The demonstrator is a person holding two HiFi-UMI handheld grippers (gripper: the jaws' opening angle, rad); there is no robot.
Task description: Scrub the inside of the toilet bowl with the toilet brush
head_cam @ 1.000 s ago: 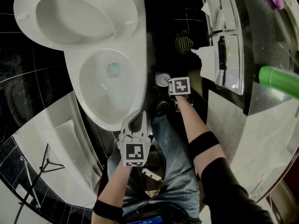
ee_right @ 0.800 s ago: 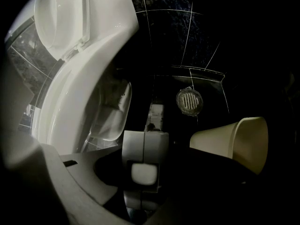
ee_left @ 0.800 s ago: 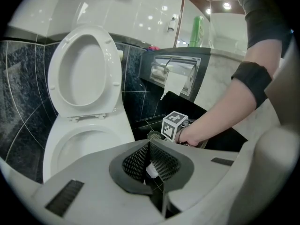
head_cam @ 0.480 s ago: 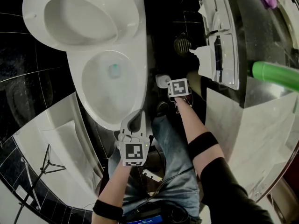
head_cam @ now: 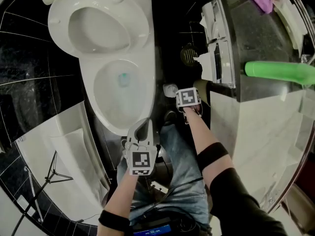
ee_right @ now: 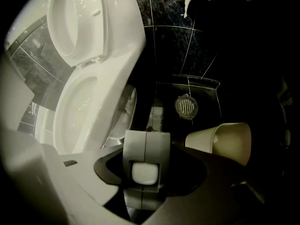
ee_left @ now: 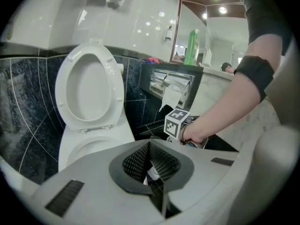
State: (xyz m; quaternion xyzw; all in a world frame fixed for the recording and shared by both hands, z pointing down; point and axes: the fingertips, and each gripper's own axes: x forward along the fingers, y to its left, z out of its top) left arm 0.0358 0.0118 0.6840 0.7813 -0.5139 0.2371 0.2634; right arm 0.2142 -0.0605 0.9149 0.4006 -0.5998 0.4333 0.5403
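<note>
The white toilet (head_cam: 106,117) stands with its seat (head_cam: 103,21) raised and a little blue-green water in the bowl; it also shows in the left gripper view (ee_left: 89,144) and the right gripper view (ee_right: 89,102). My right gripper (head_cam: 187,100) points down at the dark floor to the right of the bowl. There it (ee_right: 146,170) is shut on the toilet brush's pale squarish handle (ee_right: 145,149), whose brush head is hidden. A small white object (head_cam: 170,88) sits on the floor just left of it. My left gripper (head_cam: 143,125) hovers at the bowl's near rim, its tips (ee_left: 149,146) together with nothing held.
A floor drain (ee_right: 186,107) and a beige cup-shaped bin (ee_right: 225,142) lie beyond the right gripper. A toilet-paper holder (head_cam: 216,38) hangs on the dark cabinet at the right, and a green bottle (head_cam: 280,72) stands on the marble counter. The person's jeans leg (head_cam: 182,171) is below.
The head view has shifted: the toilet now sits farther right and lower, the counter farther left. Both grippers keep nearly the same places in the picture, the right one still shut on the handle.
</note>
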